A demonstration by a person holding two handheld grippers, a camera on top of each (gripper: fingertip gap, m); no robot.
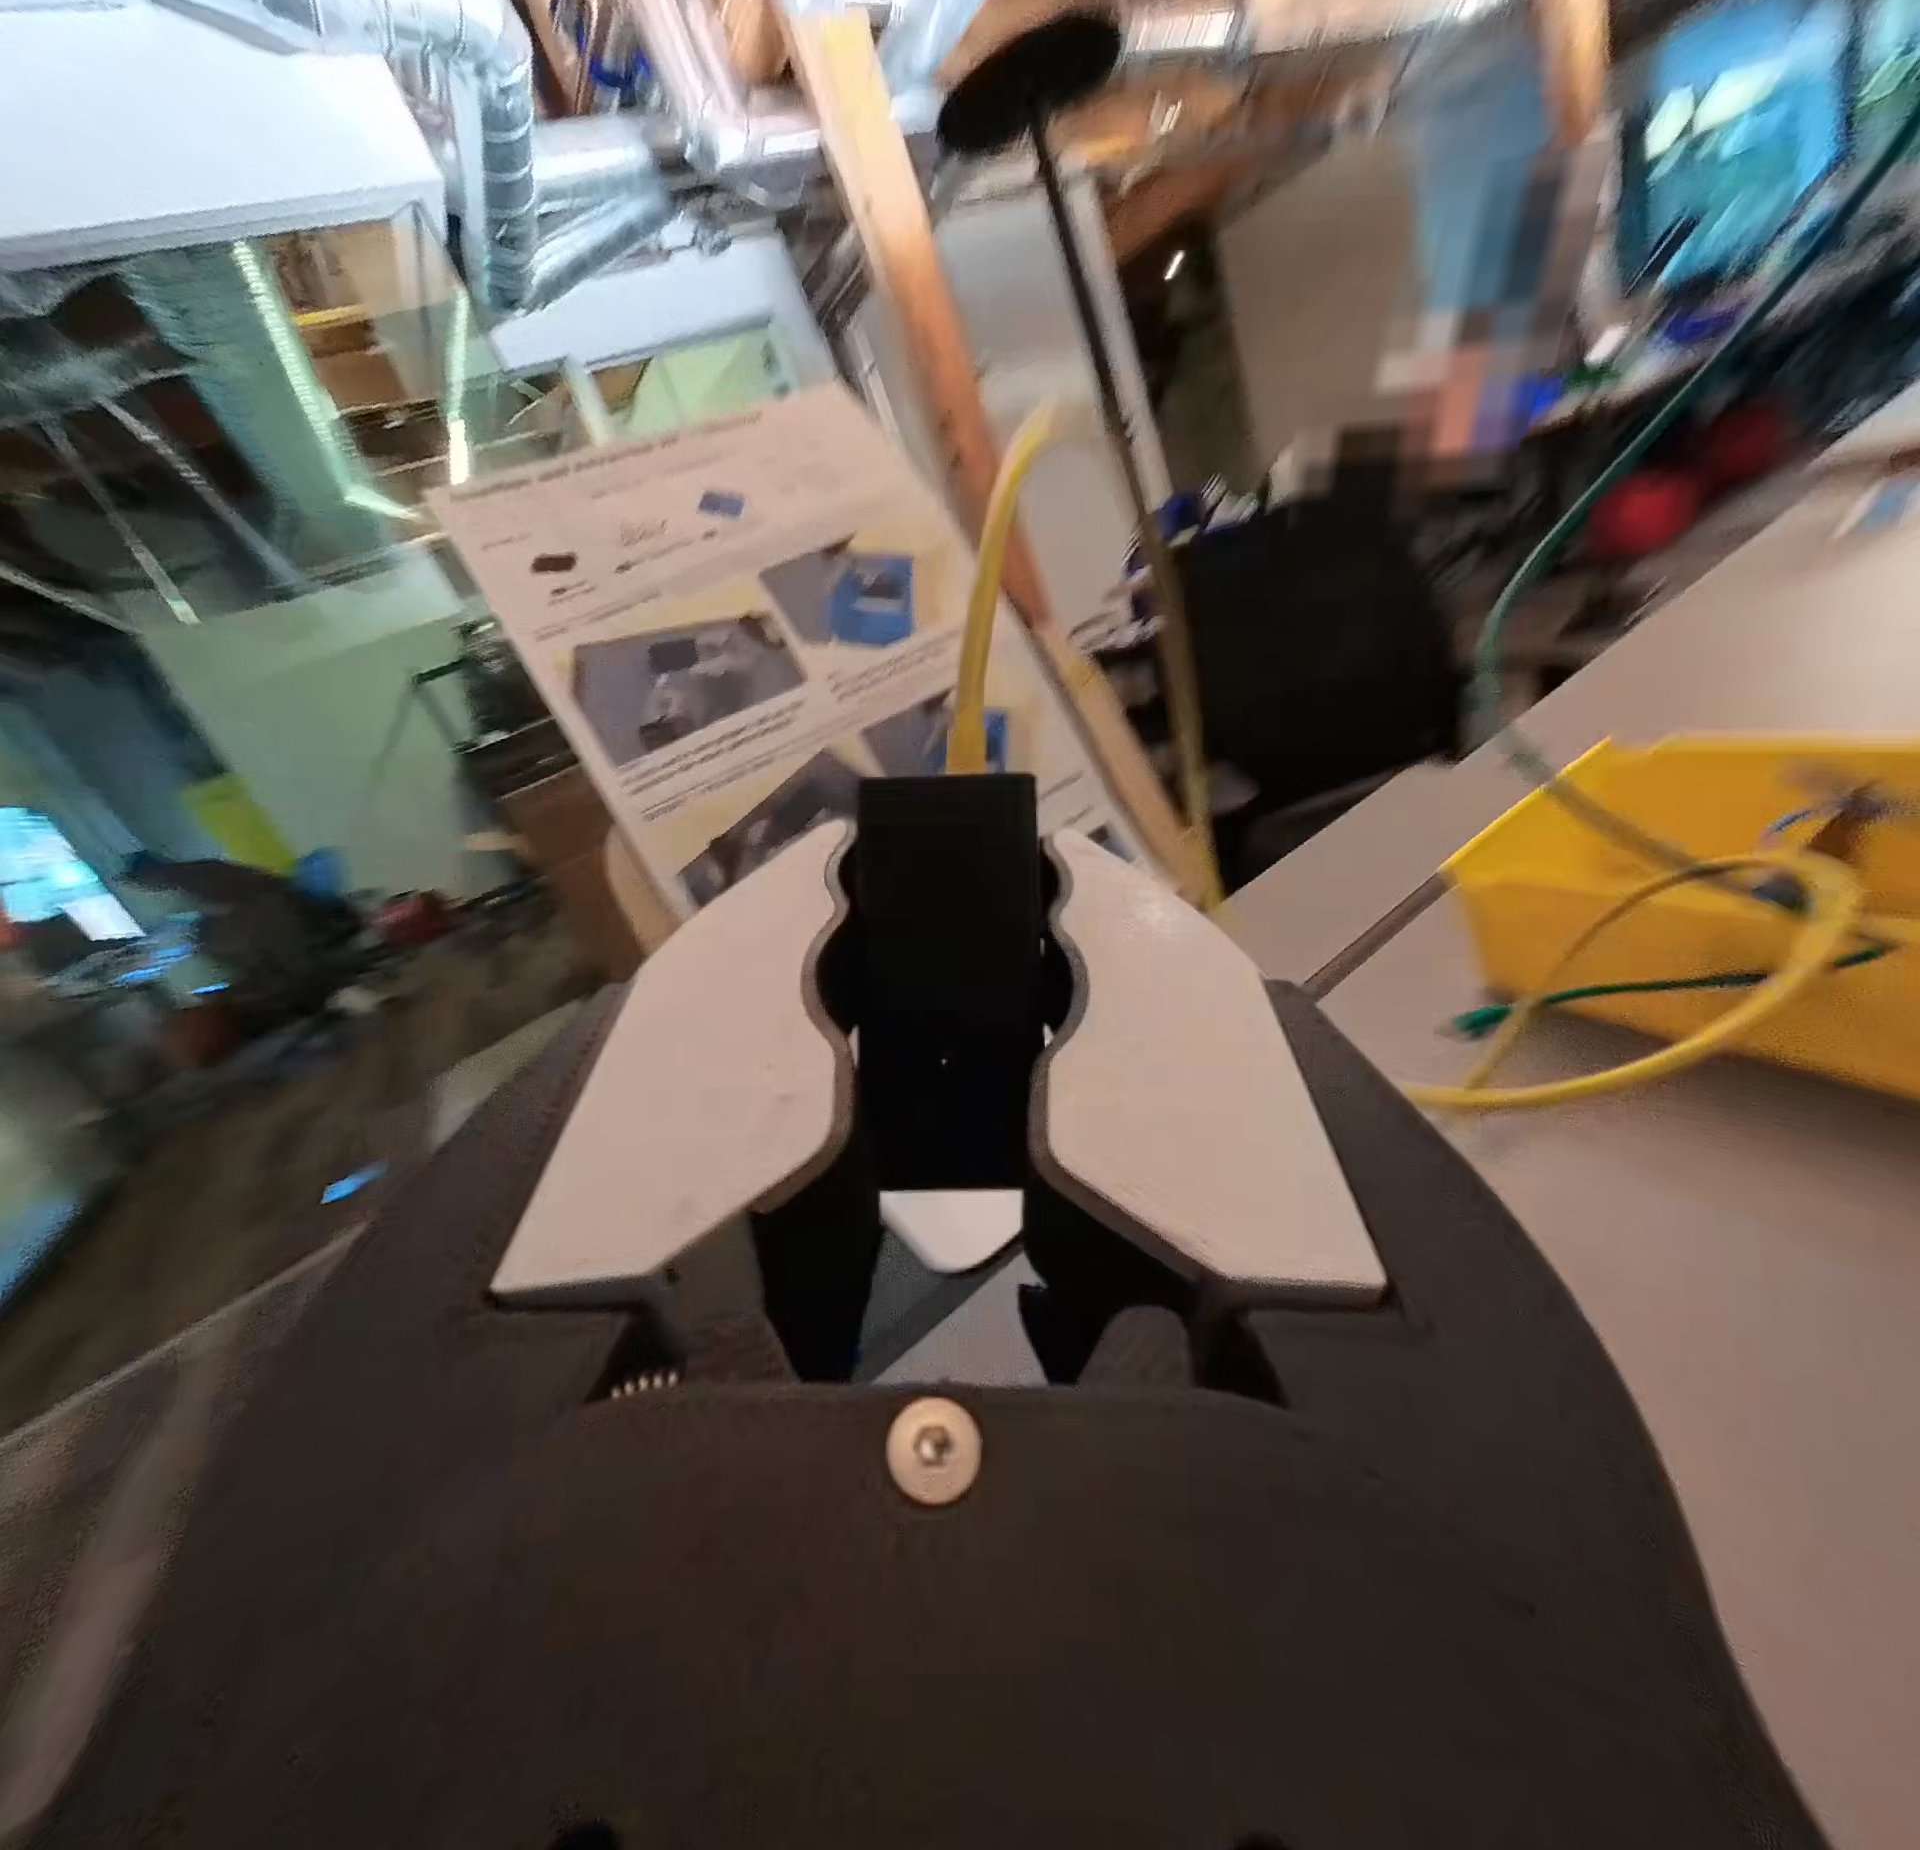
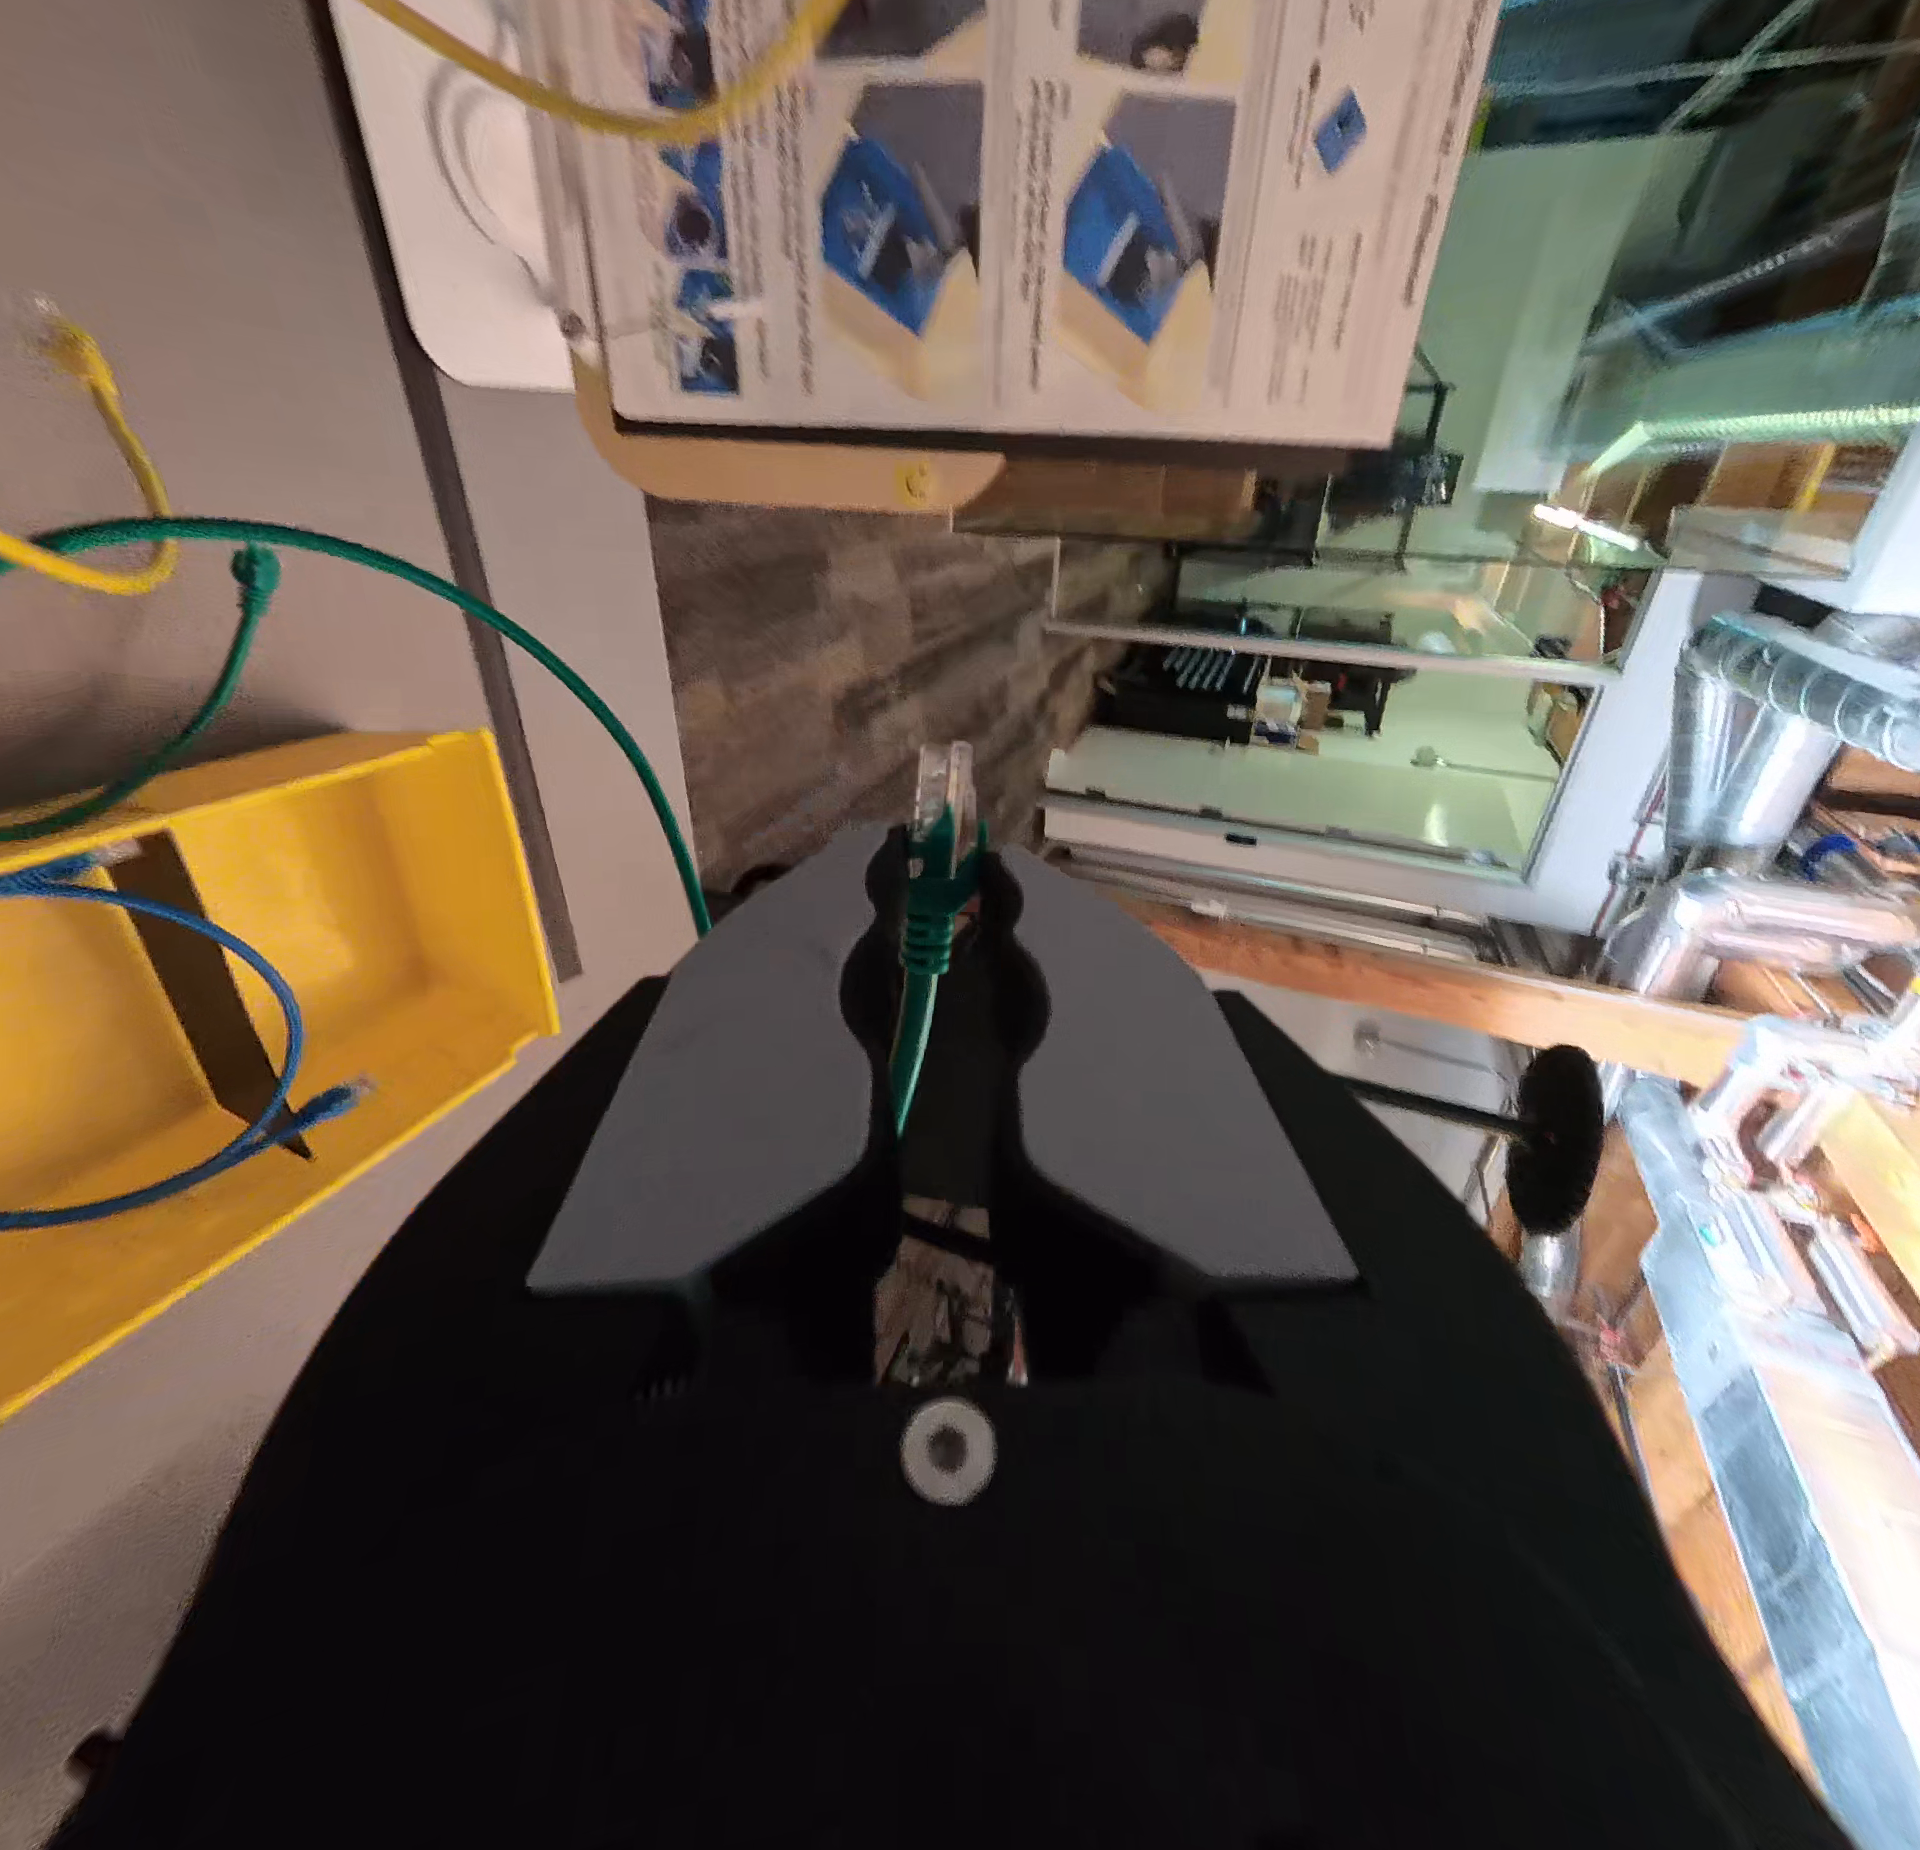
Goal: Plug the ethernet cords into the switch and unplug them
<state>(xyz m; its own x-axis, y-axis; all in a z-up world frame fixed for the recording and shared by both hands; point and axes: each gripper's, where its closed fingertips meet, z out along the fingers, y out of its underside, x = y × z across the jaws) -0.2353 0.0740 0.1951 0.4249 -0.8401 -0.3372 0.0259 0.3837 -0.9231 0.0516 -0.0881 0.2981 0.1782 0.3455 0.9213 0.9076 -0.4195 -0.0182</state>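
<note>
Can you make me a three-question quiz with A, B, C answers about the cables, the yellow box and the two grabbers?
1. Where is the blue cable?
A. looping into the yellow bin
B. in the right gripper
C. plugged into the switch

2. What colour is the cable plugged into the black switch?
A. blue
B. yellow
C. red

3. What is the right gripper doing?
A. wide open, empty
B. shut on the green cable
C. holding the bin

Answers:
1 A, its free end lies inside the bin in the right wrist view.
2 B, the yellow cable rises from the far end of the switch, which the left gripper clamps.
3 B, the green plug pokes out between its fingers.
</note>
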